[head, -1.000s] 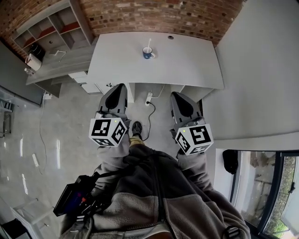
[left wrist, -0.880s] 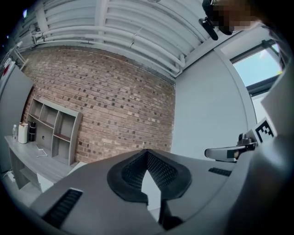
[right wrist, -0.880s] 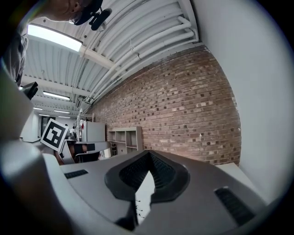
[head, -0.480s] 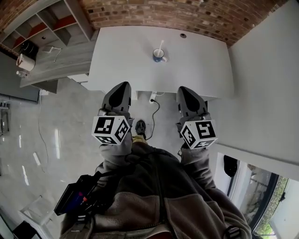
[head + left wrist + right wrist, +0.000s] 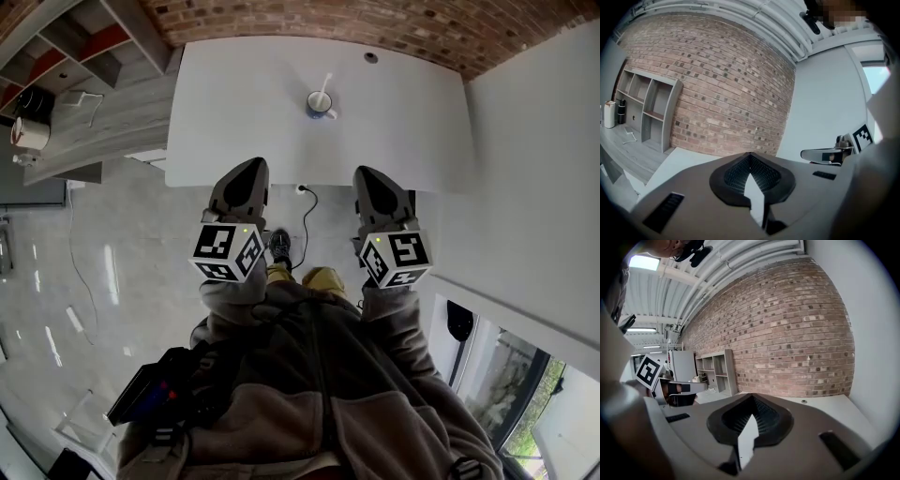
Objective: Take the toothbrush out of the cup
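Observation:
A blue cup (image 5: 319, 106) stands on the white table (image 5: 234, 112), toward its far middle. A white toothbrush (image 5: 324, 88) leans out of the cup. My left gripper (image 5: 251, 167) hangs over the table's near edge, well short of the cup and to its left. My right gripper (image 5: 367, 173) is level with it, to the cup's right. Both are held in the air with nothing in them, jaws together. In the left gripper view the left gripper (image 5: 750, 157) points at the brick wall. The right gripper (image 5: 752, 398) does too. The cup shows in neither gripper view.
A brick wall (image 5: 394, 28) runs behind the table and a white wall (image 5: 534, 141) closes its right side. A grey counter with open shelves (image 5: 84, 103) stands at the left. A cable (image 5: 305, 230) and a power strip lie on the floor under the table edge.
The person has stepped toward the table. Both grippers have moved from over the floor to the table's near edge, and the cup now lies closer ahead.

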Demonstrator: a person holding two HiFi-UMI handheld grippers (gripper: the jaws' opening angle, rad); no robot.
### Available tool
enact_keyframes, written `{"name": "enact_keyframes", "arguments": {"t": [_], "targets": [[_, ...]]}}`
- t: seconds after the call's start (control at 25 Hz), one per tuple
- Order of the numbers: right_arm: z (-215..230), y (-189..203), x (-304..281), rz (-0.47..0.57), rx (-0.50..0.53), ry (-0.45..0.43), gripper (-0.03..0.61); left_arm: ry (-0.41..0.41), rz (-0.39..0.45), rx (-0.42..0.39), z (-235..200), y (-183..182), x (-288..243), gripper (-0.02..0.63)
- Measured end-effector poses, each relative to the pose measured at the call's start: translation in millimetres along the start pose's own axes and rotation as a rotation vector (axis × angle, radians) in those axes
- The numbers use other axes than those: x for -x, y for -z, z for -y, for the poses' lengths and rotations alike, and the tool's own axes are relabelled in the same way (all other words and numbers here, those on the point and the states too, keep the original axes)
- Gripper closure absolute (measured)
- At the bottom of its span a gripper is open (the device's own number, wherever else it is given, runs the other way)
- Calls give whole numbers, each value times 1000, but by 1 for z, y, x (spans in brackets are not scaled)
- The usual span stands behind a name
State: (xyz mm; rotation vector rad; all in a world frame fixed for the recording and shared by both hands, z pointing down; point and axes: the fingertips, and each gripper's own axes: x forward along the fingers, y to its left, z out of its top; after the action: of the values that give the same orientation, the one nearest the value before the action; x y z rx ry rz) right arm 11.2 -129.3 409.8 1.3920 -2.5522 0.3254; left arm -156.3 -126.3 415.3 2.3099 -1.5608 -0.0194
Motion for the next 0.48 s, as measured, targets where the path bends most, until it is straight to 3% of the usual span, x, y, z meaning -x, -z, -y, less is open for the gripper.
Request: {"name": "enact_keyframes", "arguments": {"t": [0.48], "targets": [[46,76,-86,-174,-79,-75,577,-50,-220,8,-8,77,-68,609]]}}
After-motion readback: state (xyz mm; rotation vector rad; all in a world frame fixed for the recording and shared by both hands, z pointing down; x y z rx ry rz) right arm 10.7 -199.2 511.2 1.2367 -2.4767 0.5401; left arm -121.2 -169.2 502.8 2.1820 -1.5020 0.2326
